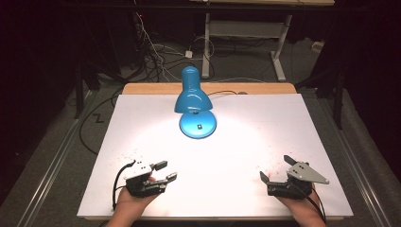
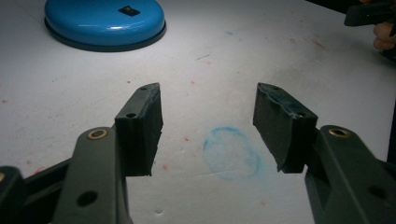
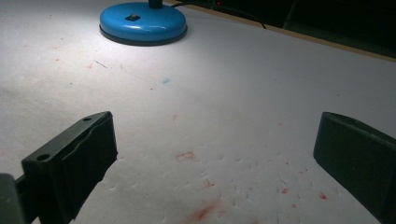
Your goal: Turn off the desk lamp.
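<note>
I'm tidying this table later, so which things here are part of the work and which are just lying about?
In the work: blue desk lamp, lit; left gripper and right gripper, both open, holding nothing.

Just about: white sheet with red and blue smudges; cables on the floor.

Glossy blue lamp (image 1: pixel 194 97) stands on matt white paper (image 1: pixel 265 137) over wood.

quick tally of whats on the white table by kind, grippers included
blue desk lamp: 1
handheld grippers: 2, the left gripper and the right gripper, both with jaws apart and nothing between them
total: 3
</note>
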### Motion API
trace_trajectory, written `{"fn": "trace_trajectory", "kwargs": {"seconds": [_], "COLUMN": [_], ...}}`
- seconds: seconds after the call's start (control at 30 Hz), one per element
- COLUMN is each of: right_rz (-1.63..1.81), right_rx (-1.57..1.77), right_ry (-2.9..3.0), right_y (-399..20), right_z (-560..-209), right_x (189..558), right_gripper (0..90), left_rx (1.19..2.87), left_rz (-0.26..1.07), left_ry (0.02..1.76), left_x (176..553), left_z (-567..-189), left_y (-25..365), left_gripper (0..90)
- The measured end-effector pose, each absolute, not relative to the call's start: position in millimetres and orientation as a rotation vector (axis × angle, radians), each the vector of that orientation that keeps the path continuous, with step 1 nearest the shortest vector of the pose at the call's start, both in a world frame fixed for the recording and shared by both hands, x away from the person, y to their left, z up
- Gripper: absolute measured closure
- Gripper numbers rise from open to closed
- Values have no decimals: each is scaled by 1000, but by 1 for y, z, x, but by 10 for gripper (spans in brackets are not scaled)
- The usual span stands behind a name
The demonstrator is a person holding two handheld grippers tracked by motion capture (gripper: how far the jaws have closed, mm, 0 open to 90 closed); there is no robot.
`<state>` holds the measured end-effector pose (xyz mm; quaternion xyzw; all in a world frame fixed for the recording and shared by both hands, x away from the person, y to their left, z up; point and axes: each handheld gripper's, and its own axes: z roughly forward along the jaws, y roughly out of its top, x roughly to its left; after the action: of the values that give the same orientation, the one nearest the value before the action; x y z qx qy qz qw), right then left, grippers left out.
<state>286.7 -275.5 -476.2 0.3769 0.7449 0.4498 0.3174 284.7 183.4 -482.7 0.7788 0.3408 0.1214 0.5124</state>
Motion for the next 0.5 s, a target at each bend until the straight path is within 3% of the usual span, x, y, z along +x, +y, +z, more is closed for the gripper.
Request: {"fn": "trace_trajectory", "kwargs": {"seconds": [0.3,0.5], "right_rz": [1183,1184], "right_rx": [989,984], "right_ry": [1960,1962], "right_y": [-274,-274], "right_z": [-476,-475], "right_x": [286,286], "right_gripper": [5,6], "left_rx": [1877,1874], "left_rz": [292,280], "left_ry": [839,835], "left_x": [286,286], "left_z": [-481,-480], "left_y": [183,184], "left_gripper": [599,774]}}
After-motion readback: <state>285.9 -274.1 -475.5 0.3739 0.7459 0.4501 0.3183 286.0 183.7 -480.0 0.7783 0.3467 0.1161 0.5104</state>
